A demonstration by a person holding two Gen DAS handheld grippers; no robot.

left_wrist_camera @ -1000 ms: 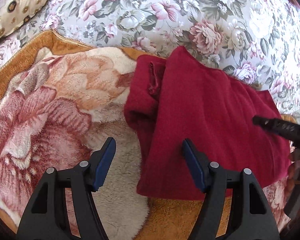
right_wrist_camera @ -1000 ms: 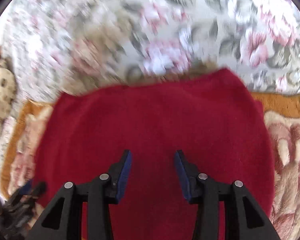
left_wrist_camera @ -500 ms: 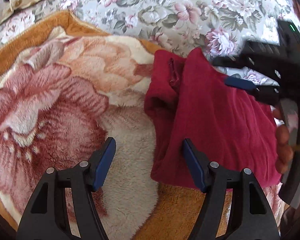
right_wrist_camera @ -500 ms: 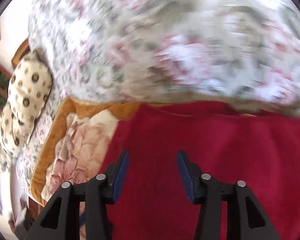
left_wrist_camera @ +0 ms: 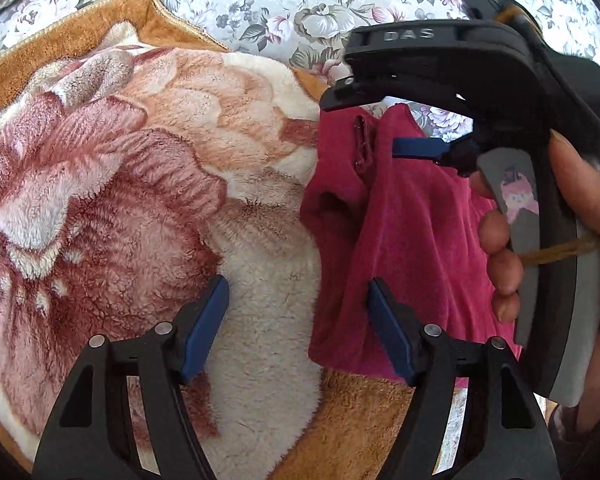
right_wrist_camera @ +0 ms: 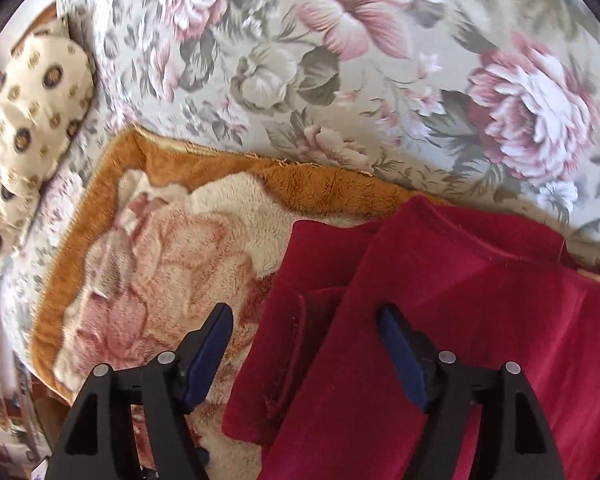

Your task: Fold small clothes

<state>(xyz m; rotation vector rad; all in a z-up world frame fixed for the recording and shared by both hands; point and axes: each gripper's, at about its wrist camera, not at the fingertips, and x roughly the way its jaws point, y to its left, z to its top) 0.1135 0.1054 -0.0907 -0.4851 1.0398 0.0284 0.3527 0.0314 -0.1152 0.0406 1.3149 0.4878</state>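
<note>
A dark red fleece garment [left_wrist_camera: 412, 232] lies partly folded on a plush flower-patterned blanket [left_wrist_camera: 140, 200]. It also shows in the right wrist view [right_wrist_camera: 440, 320]. My left gripper [left_wrist_camera: 298, 320] is open and empty, low over the blanket at the garment's near left edge. My right gripper [right_wrist_camera: 306, 348] is open and empty, above the garment's left edge. In the left wrist view the right gripper [left_wrist_camera: 376, 124] hovers over the garment's far end, held by a hand [left_wrist_camera: 580, 220].
The blanket [right_wrist_camera: 148, 264] with its orange border lies on a grey floral bedspread [right_wrist_camera: 380, 80]. A cream patterned pillow [right_wrist_camera: 36, 108] sits at the far left.
The right gripper has swung left across the garment to its left edge and opened wider. The left gripper has drifted left, so the garment sits further right in its view.
</note>
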